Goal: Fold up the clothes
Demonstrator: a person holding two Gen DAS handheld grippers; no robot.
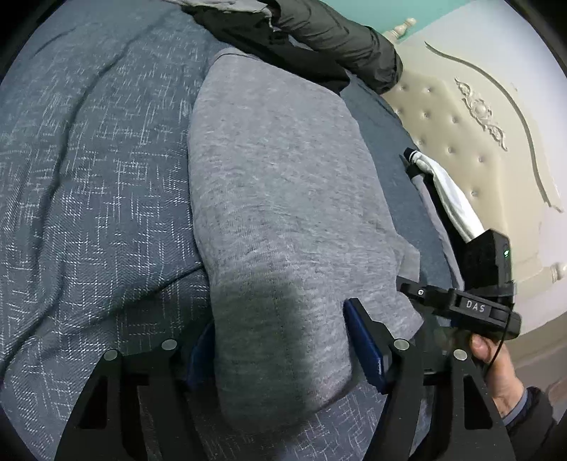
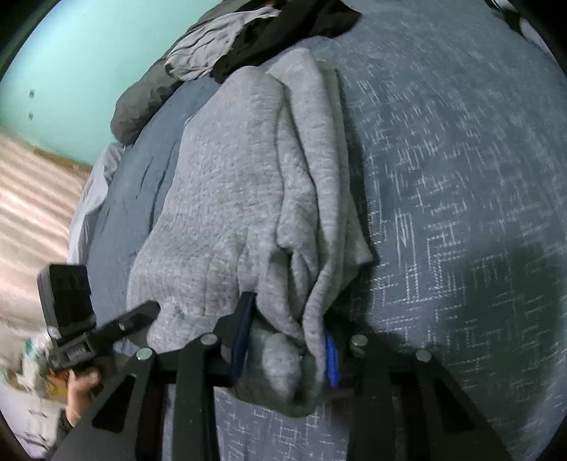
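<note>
Grey garment (image 1: 283,198) on bed (image 1: 88,177); left claw (image 1: 283,354) spread around near end, right claw (image 2: 283,351) pinching bunched edge.

- The left wrist fisheye view looks steeply down along the left gripper (image 1: 283,351), very close above a grey garment (image 1: 283,198) on a blue patterned bedspread (image 1: 88,177).
- It faces along the garment toward a cream tufted headboard (image 1: 460,149) at the upper right.
- The other gripper, the right gripper (image 1: 471,305), shows just right of the garment.
- The right wrist fisheye view looks down along the right gripper (image 2: 283,351), equally close over the grey garment (image 2: 226,198).
- It faces a turquoise wall (image 2: 81,64) at the upper left.
- The left gripper (image 2: 92,337) appears left of the garment.
- Both views share the garment, the bedspread (image 2: 460,177) and dark clothes (image 1: 319,39) (image 2: 283,28) beyond the garment's far end.
</note>
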